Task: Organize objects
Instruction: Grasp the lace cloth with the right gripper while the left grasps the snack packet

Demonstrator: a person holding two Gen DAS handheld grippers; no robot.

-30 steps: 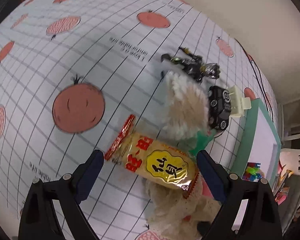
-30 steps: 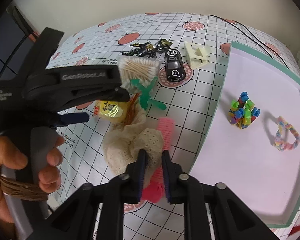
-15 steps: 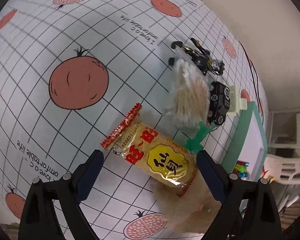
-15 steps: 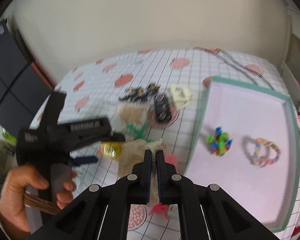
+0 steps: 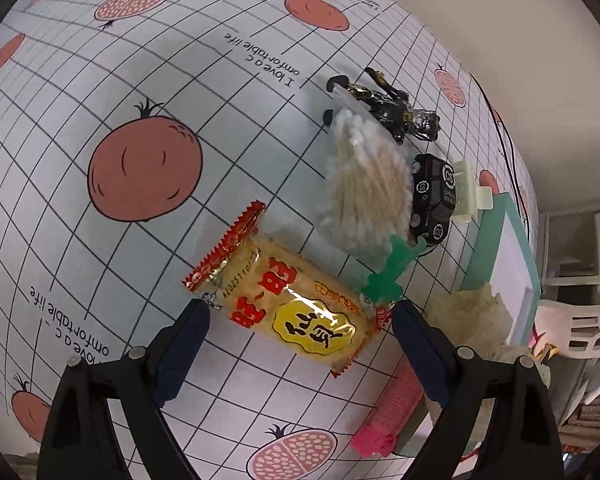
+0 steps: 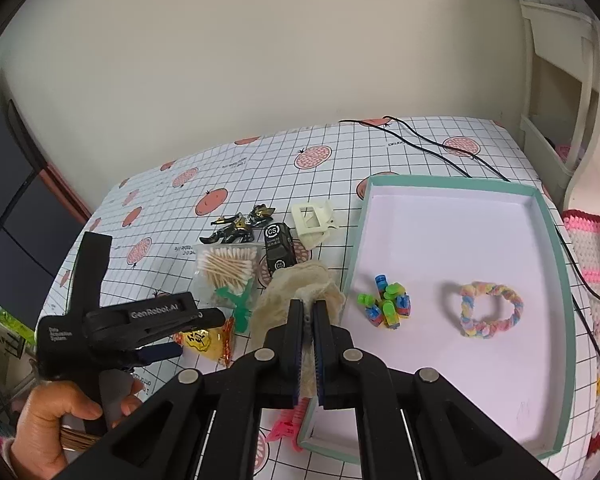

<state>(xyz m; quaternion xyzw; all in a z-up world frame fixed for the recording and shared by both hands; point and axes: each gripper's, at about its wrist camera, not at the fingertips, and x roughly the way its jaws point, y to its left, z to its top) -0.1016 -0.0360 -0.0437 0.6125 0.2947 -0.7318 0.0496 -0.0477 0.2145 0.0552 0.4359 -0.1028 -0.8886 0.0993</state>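
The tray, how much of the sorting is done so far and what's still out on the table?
Done: the tray holds a block toy and a twisted ring. In hand: the right gripper is shut on the cream cloth; the left gripper is open around the snack packet. Left: cotton swabs, toy car, figure, clip, pink comb.

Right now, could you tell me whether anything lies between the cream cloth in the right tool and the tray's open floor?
Nothing visible does: the right tool holds the cream cloth up beside the tray, clear of its near wall.
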